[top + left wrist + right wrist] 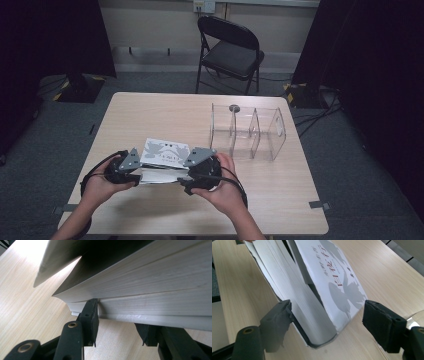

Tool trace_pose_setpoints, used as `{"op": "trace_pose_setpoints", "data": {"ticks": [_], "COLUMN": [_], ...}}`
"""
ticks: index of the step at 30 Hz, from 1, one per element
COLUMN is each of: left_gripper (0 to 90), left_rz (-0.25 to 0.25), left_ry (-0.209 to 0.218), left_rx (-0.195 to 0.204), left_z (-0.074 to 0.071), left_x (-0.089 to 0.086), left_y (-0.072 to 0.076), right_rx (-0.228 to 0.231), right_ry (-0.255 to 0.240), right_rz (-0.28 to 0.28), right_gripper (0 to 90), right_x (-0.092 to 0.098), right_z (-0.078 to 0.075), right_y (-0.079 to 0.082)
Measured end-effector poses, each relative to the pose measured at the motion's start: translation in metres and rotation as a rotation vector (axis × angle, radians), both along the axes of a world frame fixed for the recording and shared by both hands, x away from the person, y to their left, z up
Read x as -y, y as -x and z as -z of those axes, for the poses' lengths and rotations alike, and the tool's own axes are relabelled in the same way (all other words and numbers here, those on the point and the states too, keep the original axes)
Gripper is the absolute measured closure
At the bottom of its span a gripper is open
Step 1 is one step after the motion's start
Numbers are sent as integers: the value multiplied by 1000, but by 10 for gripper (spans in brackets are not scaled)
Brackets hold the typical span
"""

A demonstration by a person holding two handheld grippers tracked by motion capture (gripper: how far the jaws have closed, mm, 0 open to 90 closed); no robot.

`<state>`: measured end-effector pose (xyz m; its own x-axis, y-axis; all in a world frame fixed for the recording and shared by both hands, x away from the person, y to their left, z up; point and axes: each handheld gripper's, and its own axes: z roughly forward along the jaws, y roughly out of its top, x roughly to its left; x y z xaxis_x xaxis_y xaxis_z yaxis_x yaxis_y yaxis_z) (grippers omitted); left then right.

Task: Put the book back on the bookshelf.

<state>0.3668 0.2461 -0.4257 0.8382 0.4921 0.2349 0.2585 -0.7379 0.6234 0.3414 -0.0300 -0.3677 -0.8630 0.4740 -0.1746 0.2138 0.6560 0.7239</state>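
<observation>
A book (pixel 165 159) lies near the counter's (pixel 150 110) front edge, a divided rack (pixel 247 132) behind and right of it, a chair (pixel 230 50) beyond.

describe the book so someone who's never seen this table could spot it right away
On the light wooden table, look at the near edge, left of the clear plastic organizer. The book lies between the left gripper and right gripper: a thick paperback, white cover with grey silhouettes and red characters, cover lifting open.

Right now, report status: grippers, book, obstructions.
Left gripper at the book's page edge. Right gripper open, corner between jaws. Clear organizer stands apart.
</observation>
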Motion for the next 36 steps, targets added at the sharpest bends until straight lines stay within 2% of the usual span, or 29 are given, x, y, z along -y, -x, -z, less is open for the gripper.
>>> {"op": "trace_pose_setpoints", "data": {"ticks": [1,3,4,7,11,12,14,16,18,19,21,22,23,24,25,26,27,28,29,30,31,32,34,35,36], "left_gripper": [555,558,558,558,565,571,588,632,717,743,748,752,756,756,753,745,732,732,718,705,689,678,640,628,606], "left_rz": [-3,4,-2,9,-5,-9,-8,-5,2,8,14,30,28,25,25,24,24,18,5,-4,-17,-2,-8,-8,-11], "left_ry": [24,2,16,9,13,14,18,40,82,93,78,180,185,167,167,99,99,76,72,68,88,86,59,59,74], "left_rx": [0,-10,2,-14,-22,-20,-25,-40,-90,-96,-101,-119,-83,-55,-55,-57,-57,-75,-108,-116,-127,-151,-183,-183,-185], "left_z": [1,-2,-1,-4,-5,-6,-7,-11,-14,-11,-9,-6,-8,-8,-8,0,0,7,18,23,29,32,36,36,44], "left_x": [0,0,1,0,-1,-2,-3,-8,-14,-16,-15,-15,-13,-11,-11,-9,-9,-11,-14,-16,-16,-17,-16,-16,-14], "left_y": [0,0,1,0,0,0,0,0,0,0,0,2,4,4,4,0,0,-2,-2,-3,-2,-3,-4,-4,-3], "right_rx": [-6,-25,-32,-36,-42,-24,-20,-30,-31,-29,-22,-39,-31,-55,-73,-80,-80,-83,-103,-106,-115,-125,-122,-124,-107], "right_ry": [-1,-17,-26,-16,-4,20,28,15,9,10,15,15,28,38,30,35,35,52,37,33,31,37,55,63,75], "right_rz": [4,-4,-10,-17,-33,-42,-47,-38,-42,-37,-35,-42,-41,-52,-59,-59,-59,-63,-40,-36,-36,-46,-55,-61,-57], "right_gripper": [217,214,204,197,192,192,193,193,195,201,211,260,262,251,252,251,251,247,245,245,245,244,239,233,233], "right_x": [1,3,4,6,7,7,6,7,8,7,5,0,-2,-5,-6,-8,-8,-8,-4,-3,-3,-4,-9,-11,-15], "right_z": [2,5,6,6,2,0,-1,-1,2,3,5,12,15,21,25,32,32,37,48,52,57,63,73,77,83], "right_y": [-1,-2,-2,-1,0,2,2,2,0,0,-1,-1,-1,-3,-4,-4,-4,-4,-4,-5,-4,-3,0,1,4]}}
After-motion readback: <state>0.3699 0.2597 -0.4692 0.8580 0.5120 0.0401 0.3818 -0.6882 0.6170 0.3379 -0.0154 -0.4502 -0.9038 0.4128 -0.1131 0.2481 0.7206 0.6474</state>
